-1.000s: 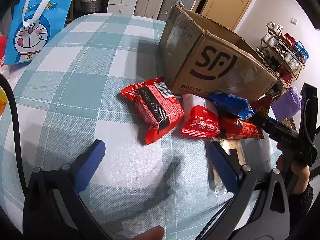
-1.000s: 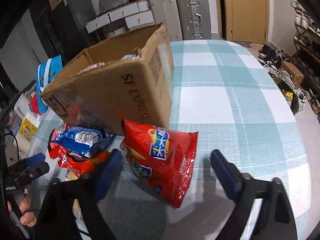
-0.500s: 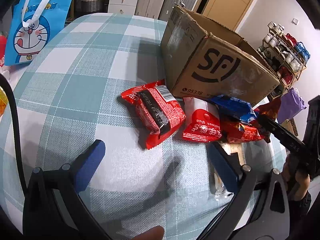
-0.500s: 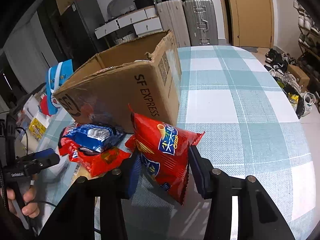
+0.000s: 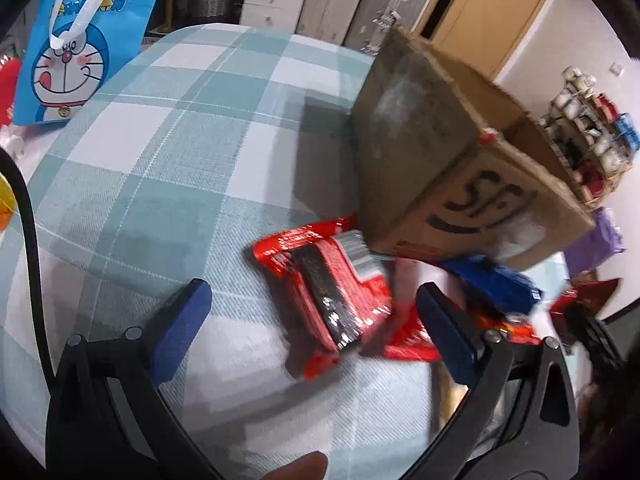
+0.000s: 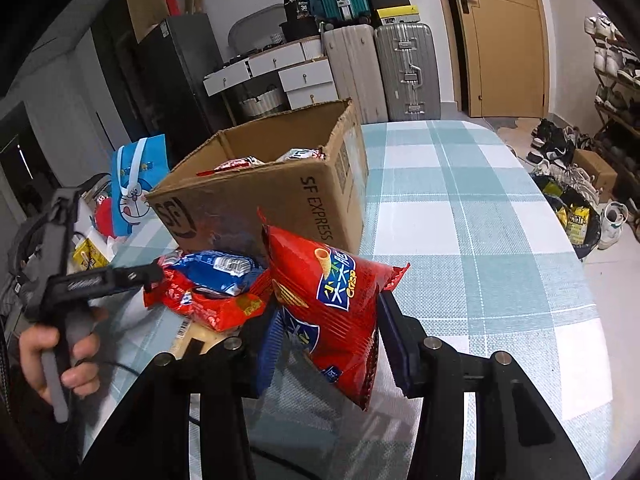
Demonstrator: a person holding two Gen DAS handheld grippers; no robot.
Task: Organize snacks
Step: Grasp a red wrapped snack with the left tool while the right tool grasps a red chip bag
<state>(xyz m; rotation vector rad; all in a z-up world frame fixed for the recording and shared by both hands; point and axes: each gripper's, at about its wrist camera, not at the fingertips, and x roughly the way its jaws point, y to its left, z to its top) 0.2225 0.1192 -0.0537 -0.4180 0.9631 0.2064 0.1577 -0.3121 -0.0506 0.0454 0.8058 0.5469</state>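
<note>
Right gripper [image 6: 326, 344] clamped on the red crisp bag [image 6: 332, 304] — bag lifted, just in front of the SF Express box [image 6: 280, 200]. Left gripper [image 5: 312, 320] jaws wide apart — over a red snack pack [image 5: 328, 296] on the checked tablecloth [image 5: 160, 160].

blue cartoon bag [image 5: 76, 46] | grey suitcases [image 6: 384, 70] | wooden door [image 6: 504, 32]

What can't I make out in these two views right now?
- Cardboard box contents: right wrist view, near wall hides all but two packet tops.
- Red packet label: left wrist view, motion blur.
- Packets under the blue packet: right wrist view, overlapped.
</note>
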